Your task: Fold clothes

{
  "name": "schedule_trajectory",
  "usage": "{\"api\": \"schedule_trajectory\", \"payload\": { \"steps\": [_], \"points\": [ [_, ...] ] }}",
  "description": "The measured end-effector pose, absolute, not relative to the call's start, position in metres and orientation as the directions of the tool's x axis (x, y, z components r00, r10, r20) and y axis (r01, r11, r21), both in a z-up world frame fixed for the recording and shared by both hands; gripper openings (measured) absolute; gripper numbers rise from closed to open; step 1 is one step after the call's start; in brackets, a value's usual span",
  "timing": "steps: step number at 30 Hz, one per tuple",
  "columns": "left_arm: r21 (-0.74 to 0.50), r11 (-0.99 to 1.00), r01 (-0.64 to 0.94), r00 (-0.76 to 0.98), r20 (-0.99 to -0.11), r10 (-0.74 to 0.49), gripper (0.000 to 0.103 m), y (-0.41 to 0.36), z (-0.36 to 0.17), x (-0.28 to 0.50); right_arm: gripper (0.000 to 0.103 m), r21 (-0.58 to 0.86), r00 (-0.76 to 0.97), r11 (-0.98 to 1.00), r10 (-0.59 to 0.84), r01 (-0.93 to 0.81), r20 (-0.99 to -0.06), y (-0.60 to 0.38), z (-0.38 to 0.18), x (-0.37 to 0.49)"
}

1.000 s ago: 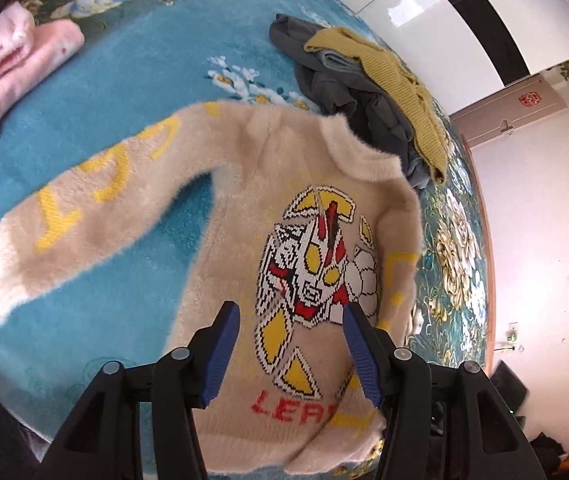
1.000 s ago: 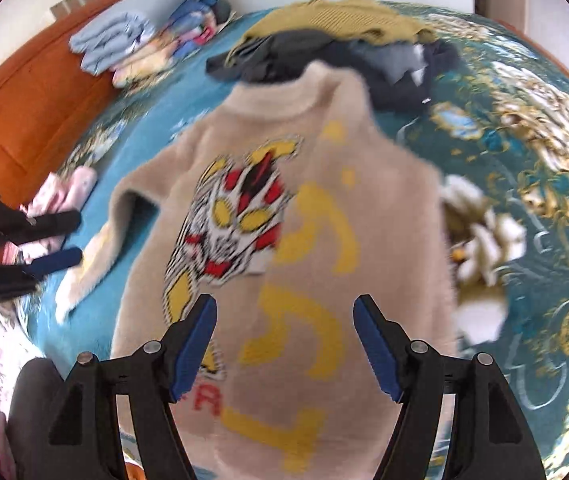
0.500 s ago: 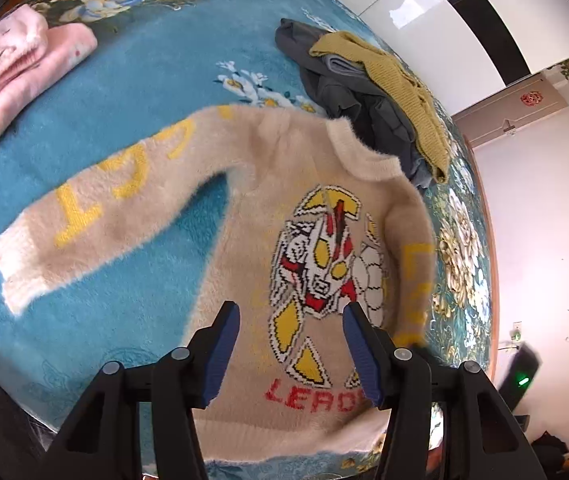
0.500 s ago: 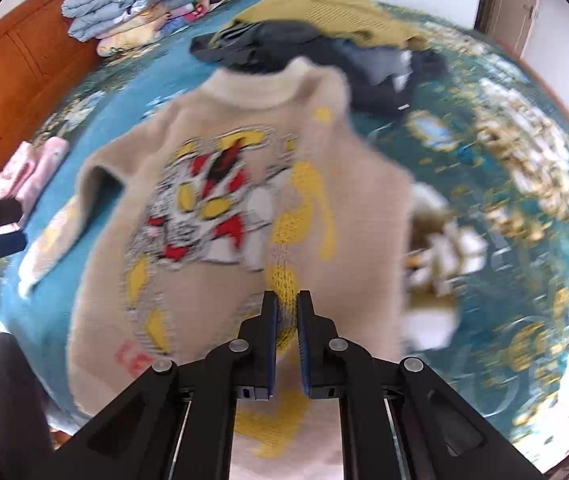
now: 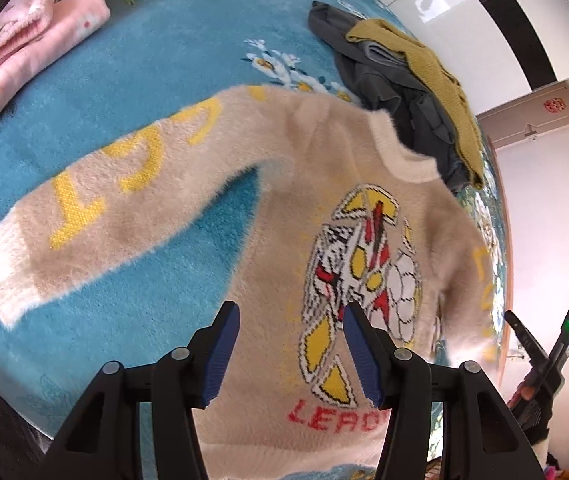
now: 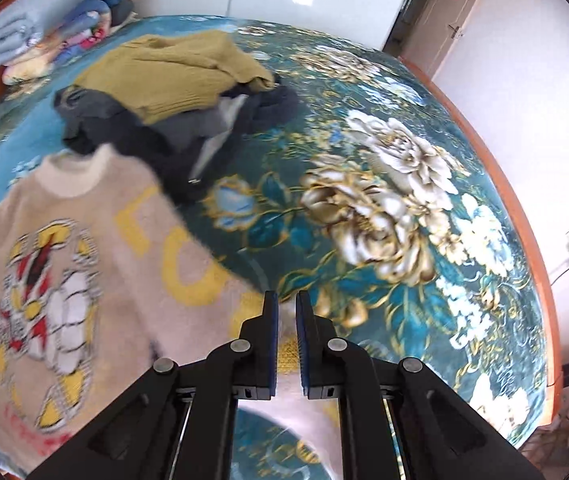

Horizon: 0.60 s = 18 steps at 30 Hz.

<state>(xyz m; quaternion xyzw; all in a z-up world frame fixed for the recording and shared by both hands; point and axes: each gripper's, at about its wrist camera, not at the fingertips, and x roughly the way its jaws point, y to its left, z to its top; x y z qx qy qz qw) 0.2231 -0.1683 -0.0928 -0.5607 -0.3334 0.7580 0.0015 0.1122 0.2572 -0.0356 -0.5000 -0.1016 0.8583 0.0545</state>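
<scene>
Nearest to us, our left gripper is hovering over the lower front of the beige sweater, its 2 blue-padded fingers spread wide and gripping nothing. Our right gripper is closing its fingers down to a narrow slit on the sweater's sleeve, the one with yellow letters, and is holding it out across the floral bedspread; the pinched fabric itself is partly hidden by the fingers.

The sweater is lying face up on the blue blanket, its cartoon hero print and red lettering showing, the other sleeve stretching out flat to the left side.

Beyond the collar, a dark grey garment is lying crumpled with a mustard knit on top, touching the sweater's neckline. Further off, folded pink clothes are sitting on the blanket, and a stack of folded bedding is resting by the far wall.
</scene>
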Motion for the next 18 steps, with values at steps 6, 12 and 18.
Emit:
{"api": "schedule_trajectory", "payload": {
  "steps": [6, 12, 18],
  "points": [
    [-0.480, -0.785, 0.391, -0.380, -0.861, 0.337, 0.058, -0.185, -0.097, 0.216, 0.008, -0.201, -0.457, -0.978, 0.204, -0.056, -0.866, 0.286, -0.053, 0.088],
    [-0.432, -0.801, 0.414, -0.405, -0.876, 0.263, 0.058, -0.213, -0.096, 0.217, 0.008, -0.127, -0.535, -0.992, 0.121, -0.025, -0.836, 0.270, -0.049, 0.114],
    [-0.336, -0.780, 0.529, -0.408, -0.906, 0.113, 0.058, -0.258, -0.102, 0.240, 0.013, 0.056, -0.604, -0.997, -0.079, 0.056, -0.793, 0.232, -0.032, 0.154]
  ]
}}
